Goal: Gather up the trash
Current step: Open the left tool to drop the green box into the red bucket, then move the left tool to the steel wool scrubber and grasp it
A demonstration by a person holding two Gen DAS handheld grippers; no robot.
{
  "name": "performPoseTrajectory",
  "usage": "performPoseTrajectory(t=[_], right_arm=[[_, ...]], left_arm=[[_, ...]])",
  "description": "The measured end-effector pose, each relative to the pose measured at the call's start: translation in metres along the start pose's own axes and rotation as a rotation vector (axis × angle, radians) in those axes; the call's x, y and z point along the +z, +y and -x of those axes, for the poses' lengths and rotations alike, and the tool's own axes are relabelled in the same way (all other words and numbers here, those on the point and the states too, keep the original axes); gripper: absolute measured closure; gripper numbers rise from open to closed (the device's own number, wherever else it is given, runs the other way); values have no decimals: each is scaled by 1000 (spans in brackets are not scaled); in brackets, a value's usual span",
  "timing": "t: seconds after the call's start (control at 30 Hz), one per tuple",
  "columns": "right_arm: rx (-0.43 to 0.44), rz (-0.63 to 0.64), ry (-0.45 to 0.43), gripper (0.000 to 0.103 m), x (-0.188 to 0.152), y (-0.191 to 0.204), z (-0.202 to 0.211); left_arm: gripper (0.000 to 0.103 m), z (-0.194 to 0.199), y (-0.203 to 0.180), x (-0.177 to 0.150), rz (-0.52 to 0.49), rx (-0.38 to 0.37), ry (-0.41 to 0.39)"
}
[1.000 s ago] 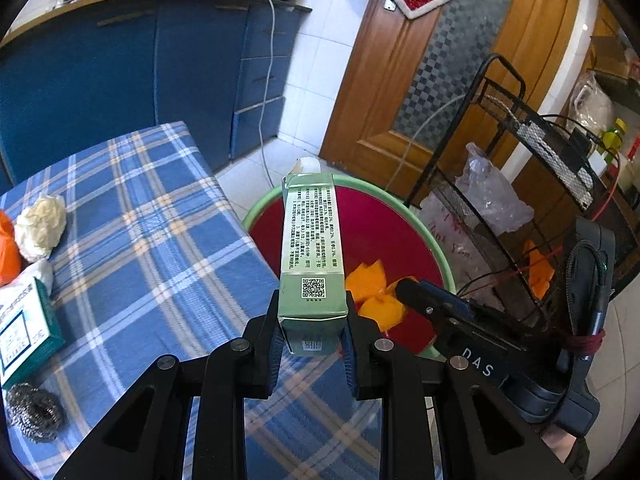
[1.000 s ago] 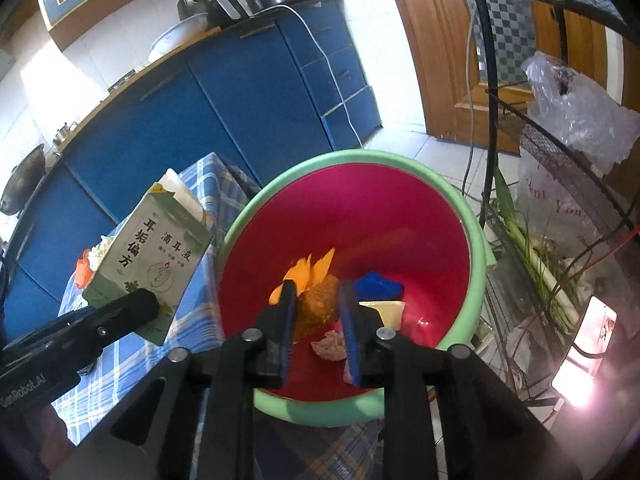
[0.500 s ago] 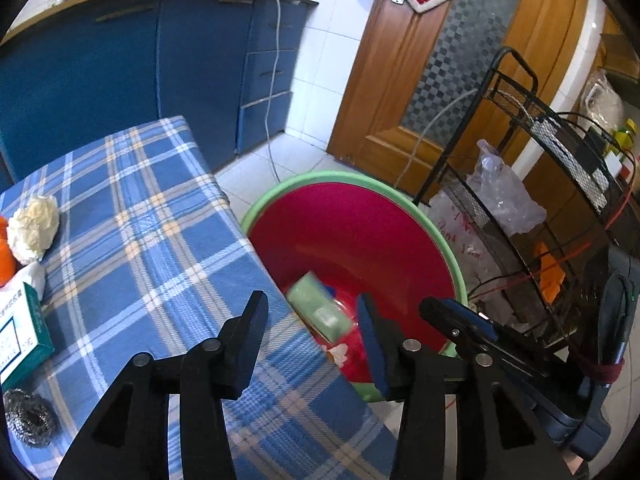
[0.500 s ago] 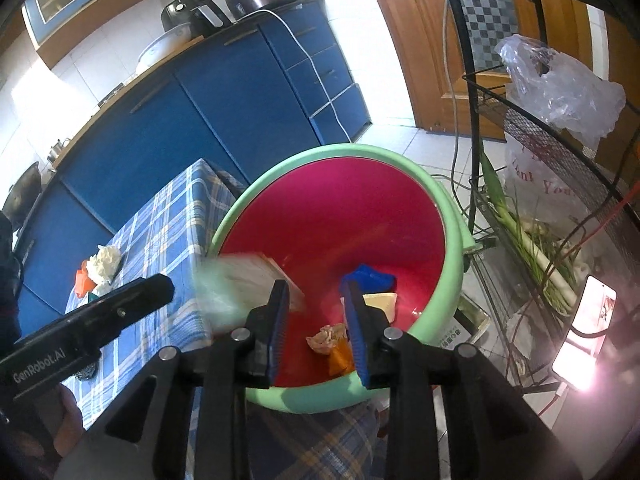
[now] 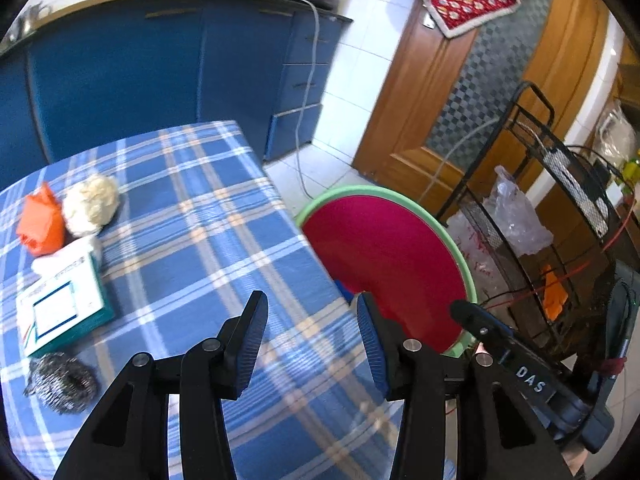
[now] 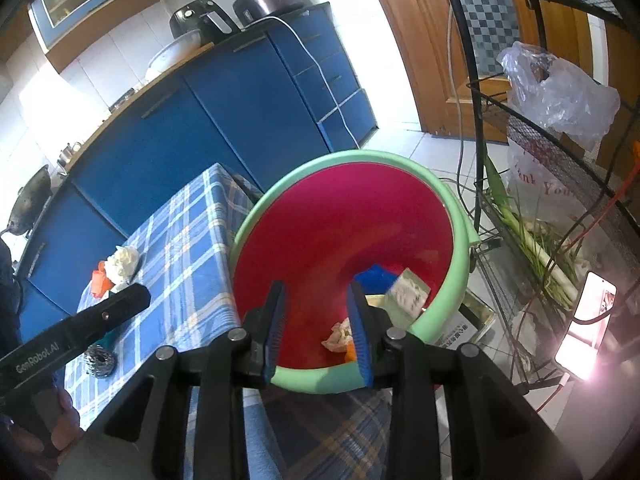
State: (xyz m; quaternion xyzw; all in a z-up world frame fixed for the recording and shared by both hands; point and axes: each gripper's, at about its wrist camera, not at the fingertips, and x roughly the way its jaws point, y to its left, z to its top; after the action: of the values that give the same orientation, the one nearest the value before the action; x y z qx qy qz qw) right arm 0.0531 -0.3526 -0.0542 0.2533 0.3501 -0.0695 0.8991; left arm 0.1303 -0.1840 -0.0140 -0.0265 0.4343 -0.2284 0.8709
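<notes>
In the left wrist view, the left claw [image 5: 308, 334] stands fairly wide with nothing between its blue pads, hanging over the near corner of the checked tabletop [image 5: 192, 248]. Just to its right and below the tabletop's edge sits the bin [image 5: 466, 272], red inside with a green rim, placed so that trash can be dropped straight off the edge. Well off to the claw's left lie the pieces yet to be collected: an orange wrapper [image 5: 40, 222], a pale crumpled wad [image 5: 91, 205], a small box [image 5: 60, 312] and a steel scourer [image 5: 60, 382]. In the right wrist view, the right claw [image 6: 316, 324] is narrow, its jaws opening with nothing gripped, and it points down into the bin [image 6: 460, 248] directly ahead of it. At the bottom, just beyond the right fingertip, rest a green carton [image 6: 408, 294], something blue [image 6: 370, 276] and a crumpled scrap [image 6: 338, 334]. The left claw [image 6: 132, 302] shows at the far left over the tabletop [image 6: 180, 248], likely heading for the remaining trash.
</notes>
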Motion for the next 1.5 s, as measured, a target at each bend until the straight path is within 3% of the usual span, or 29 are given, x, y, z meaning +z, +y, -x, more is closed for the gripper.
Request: performPoseTrajectory(t=[0.3,0.73,0.93,1.13,1.5], right_arm=[[13,29,-12,59,-3,17,11],[12,53,-20,50,-6,37,19],[-3,69,-26,47,-7,43,23],[-12,76,-25,45,-8,48,25],[-9,100,-17,43,-6,60,24]], left_arm=[[55,34,38,-11,66,67,-41],[48,80,108,-34,173,254,-85],[40,74,122,-45,204,290,-61],[40,55,127,-53,203,287,-4],[40,43,135,-53,207,312,-23]])
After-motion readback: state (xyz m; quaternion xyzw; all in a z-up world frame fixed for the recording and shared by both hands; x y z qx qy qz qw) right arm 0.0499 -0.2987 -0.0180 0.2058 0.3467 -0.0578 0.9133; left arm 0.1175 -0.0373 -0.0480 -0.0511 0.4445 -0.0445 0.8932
